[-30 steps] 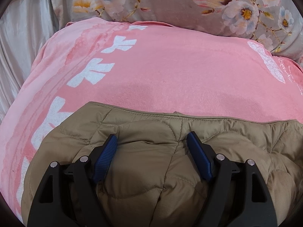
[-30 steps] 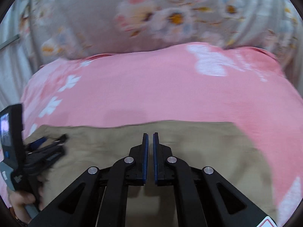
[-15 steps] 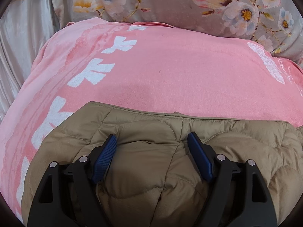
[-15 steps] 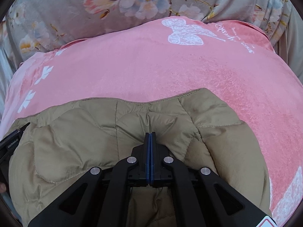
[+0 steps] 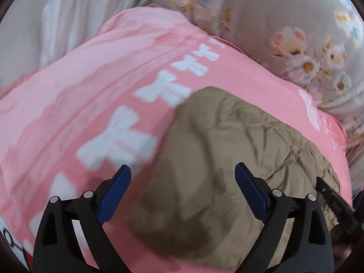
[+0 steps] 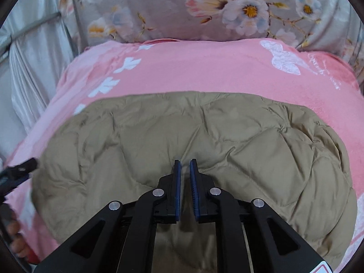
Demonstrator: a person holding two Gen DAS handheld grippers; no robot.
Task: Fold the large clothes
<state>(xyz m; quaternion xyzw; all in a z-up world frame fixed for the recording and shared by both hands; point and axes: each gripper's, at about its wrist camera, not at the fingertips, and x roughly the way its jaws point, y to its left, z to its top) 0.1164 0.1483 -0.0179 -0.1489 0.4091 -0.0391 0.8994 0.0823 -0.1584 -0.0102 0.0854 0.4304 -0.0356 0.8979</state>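
Khaki quilted jacket point(image 6: 193, 150) is laid folded on the pink blanket point(image 6: 204, 68) of the bed, so nothing is gripped; left gripper point(image 5: 183, 193) fingers are spreading wide, right gripper point(image 6: 184, 173) fingers are parting, both empty

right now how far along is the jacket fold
Done: the tan jacket lies as a compact folded bundle on the pink blanket. In hand: nothing; the left gripper and right gripper jaws are opening, off the fabric. Left: perhaps a final tidy.
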